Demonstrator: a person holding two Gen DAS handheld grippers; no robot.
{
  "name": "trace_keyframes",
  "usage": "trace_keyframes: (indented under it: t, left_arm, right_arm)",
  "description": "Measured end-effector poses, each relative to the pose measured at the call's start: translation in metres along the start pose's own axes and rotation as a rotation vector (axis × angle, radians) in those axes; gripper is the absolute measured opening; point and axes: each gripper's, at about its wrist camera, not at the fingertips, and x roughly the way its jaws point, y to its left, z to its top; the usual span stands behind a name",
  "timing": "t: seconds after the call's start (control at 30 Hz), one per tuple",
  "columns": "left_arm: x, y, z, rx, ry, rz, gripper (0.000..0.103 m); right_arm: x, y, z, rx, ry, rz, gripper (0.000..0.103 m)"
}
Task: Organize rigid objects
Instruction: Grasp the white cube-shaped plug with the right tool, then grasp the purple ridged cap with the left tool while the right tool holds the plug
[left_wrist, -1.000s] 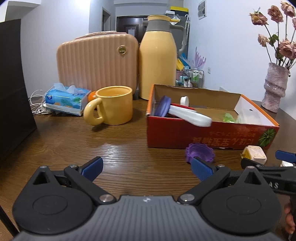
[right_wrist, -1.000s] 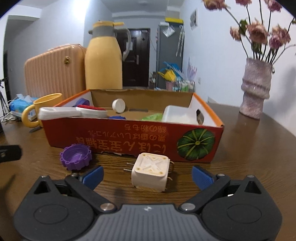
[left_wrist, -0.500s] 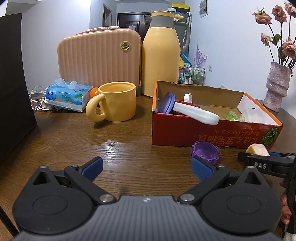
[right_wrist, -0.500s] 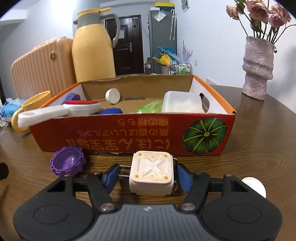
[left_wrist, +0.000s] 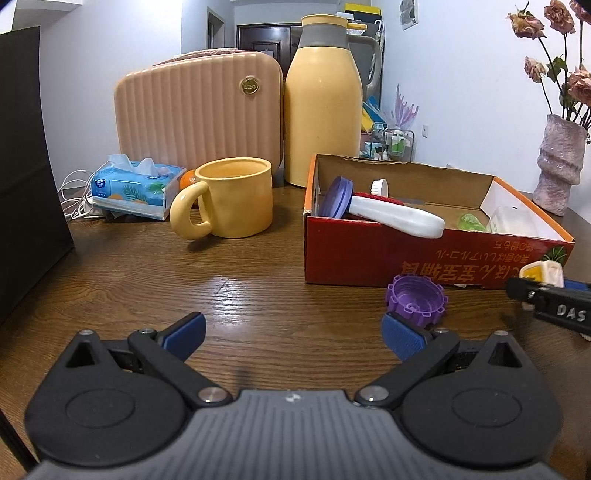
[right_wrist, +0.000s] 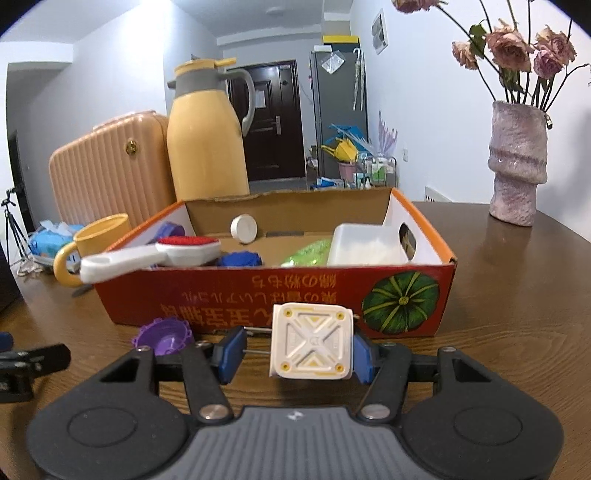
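Observation:
A white cube-shaped plug (right_wrist: 312, 341) with metal prongs on its left side sits between the blue pads of my right gripper (right_wrist: 298, 352). Its jaws are closing; one pad meets the prongs and the other the cube's back. The cube hangs just above the table, in front of the red cardboard box (right_wrist: 221, 295). A purple ribbed cap (left_wrist: 415, 295) lies on the wood by the box's front wall, just past the right pad of my open left gripper (left_wrist: 293, 328), which holds nothing. In the left wrist view the plug (left_wrist: 543, 271) shows above a black finger (left_wrist: 554, 306) of the right gripper.
The box (left_wrist: 369, 254) holds a white brush with a red head (right_wrist: 159, 254), a white cap (right_wrist: 243, 229), a clear container (right_wrist: 369, 247) and other small items. Behind stand a yellow mug (left_wrist: 229, 199), a yellow thermos (left_wrist: 323, 110), a pink case (left_wrist: 199, 114), a tissue pack (left_wrist: 136, 188) and a vase (left_wrist: 559, 162).
The right jaws went from wide open to closed around the white plug, which has come slightly off the table and tilted. The left gripper stays open in place.

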Motion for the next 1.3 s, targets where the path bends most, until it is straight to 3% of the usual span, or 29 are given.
trace_keyframes:
  t: [0.3,0.83,1.3]
  left_arm:
    - [0.002,-0.012,0.001,0.002,-0.004,-0.026,0.103]
    - [0.016,-0.065,0.002,0.040,0.023,-0.069,0.103]
    - [0.053,-0.099,0.014,0.044,0.076,-0.007,0.103]
  right_arm:
    - [-0.012,-0.013,0.005,0.012,-0.051,0.011,0.058]
    - [-0.024,-0.048,0.011,0.051,-0.105,-0.006,0.058]
    - [-0.028,-0.075,0.013,0.072,-0.126,-0.040,0.058]
